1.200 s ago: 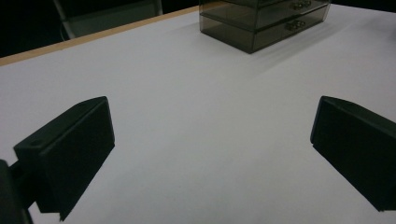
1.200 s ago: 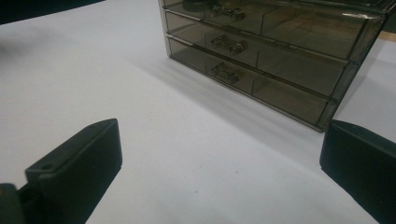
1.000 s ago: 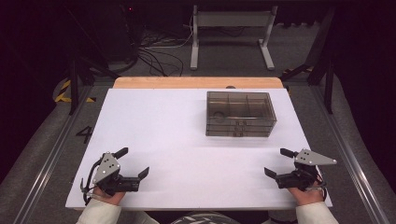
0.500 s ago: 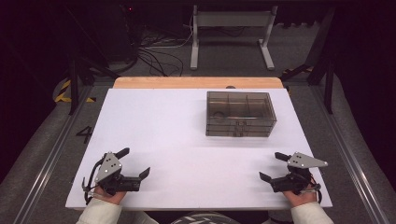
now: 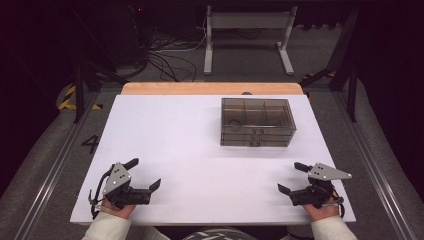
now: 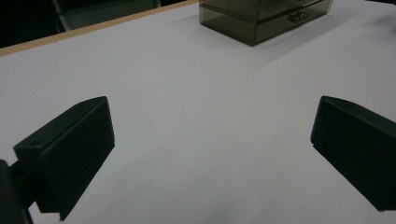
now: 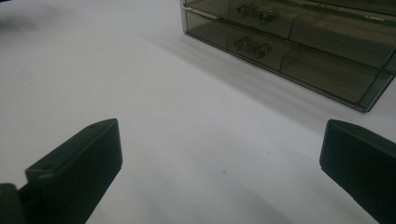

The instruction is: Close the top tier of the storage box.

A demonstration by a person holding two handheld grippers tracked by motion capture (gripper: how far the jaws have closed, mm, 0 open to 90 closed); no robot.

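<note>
Jaws spread empty on both grippers; right gripper view reveals drawer handles point(image 7: 252, 46).

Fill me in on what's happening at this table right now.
A person sits at a white table with a two-jaw gripper in each hand. The left gripper and the right gripper both rest near the table's near edge, jaws wide open and holding nothing. A smoky clear drawer box stands farther back on the right side, its two drawers shut, untouched.

Drawer box point(image 5: 257, 122) smoky translucent plastic, glossy; table top point(image 5: 165, 140) white, matt, smooth; far edge strip point(image 5: 210, 88) wood.
</note>
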